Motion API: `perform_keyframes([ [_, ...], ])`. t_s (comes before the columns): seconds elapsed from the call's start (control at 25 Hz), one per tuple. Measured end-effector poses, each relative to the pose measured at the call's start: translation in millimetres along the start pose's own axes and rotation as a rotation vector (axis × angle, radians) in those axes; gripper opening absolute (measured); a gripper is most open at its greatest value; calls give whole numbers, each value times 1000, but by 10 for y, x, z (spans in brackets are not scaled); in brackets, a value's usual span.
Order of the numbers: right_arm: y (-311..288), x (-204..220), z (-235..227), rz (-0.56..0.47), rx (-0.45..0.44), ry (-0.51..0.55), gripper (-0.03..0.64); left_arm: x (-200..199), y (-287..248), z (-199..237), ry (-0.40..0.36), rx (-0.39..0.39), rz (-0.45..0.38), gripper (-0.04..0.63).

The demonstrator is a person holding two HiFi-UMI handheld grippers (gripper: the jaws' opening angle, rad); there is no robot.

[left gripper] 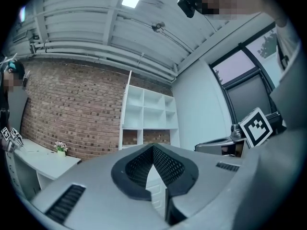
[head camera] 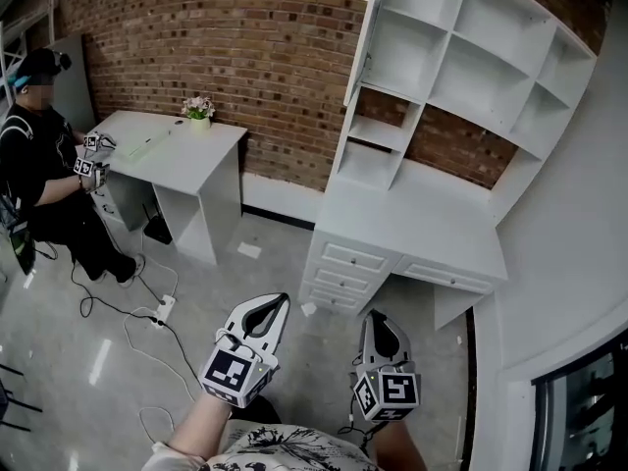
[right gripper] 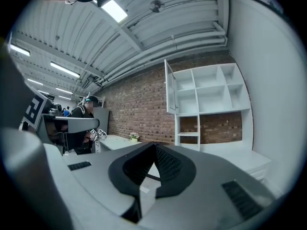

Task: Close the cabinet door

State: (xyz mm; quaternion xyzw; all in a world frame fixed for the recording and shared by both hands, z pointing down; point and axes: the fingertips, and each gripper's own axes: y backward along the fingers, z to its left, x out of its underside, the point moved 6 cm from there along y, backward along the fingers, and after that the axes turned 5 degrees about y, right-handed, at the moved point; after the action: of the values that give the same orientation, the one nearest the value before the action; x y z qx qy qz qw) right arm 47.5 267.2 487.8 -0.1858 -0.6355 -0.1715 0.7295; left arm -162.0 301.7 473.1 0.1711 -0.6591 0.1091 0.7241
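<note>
The cabinet door (head camera: 360, 39) is a flat, smooth white panel. It stands swung out from the top left corner of the white shelf unit (head camera: 461, 67), so in the head view you see it almost edge-on, and in the right gripper view it juts toward you at the upper left of the open cubbies. The shelf unit is a grid of square, matt white compartments. Rough red brick wall (head camera: 245, 47) shows through its lower openings. Below it sits a white worktop (head camera: 412, 224) with a bank of drawers (head camera: 343, 268) at its left end.

Your left gripper (head camera: 285, 299) has its fingers (left gripper: 168, 164) together with nothing between them. They are grey shells lined with black ribbed pads that meet in a point. Your right gripper (head camera: 376, 313) is the same, its fingers (right gripper: 165, 162) closed tip to tip and empty. Both point level toward the shelf unit from over the glossy grey floor (head camera: 98, 361), side by side and near each other.

The door is well apart from both sets of fingers, high up and far beyond them, slightly left of your right gripper's line.

Far left, a second white worktop (head camera: 186, 140) carries a small flower pot (head camera: 199, 111), a seated person (head camera: 39, 165) is beside it, and cables (head camera: 147, 312) trail across the floor
</note>
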Motion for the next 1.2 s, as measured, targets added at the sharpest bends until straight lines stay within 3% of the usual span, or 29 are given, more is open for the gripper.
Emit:
perform_keyframes([
  [0.32,-1535,-325,195,-4,94,-2,3,-232,-845,1502,-4,67,3,12],
  [0.6,-2499,-578,165,-9,170,20,3,-371,-1542,2438,-1,114,13,12],
  [0.76,-2847,-613,-51,-24,189,36,3,-362,-1987,2704,31,169,-7,12],
  [0.96,-3252,-600,-588,-35,193,55,3,-341,-2718,2787,45,171,20,11],
  [1.2,-3829,-727,-1327,-59,126,56,3,-606,-3611,2753,-5,103,-72,11],
])
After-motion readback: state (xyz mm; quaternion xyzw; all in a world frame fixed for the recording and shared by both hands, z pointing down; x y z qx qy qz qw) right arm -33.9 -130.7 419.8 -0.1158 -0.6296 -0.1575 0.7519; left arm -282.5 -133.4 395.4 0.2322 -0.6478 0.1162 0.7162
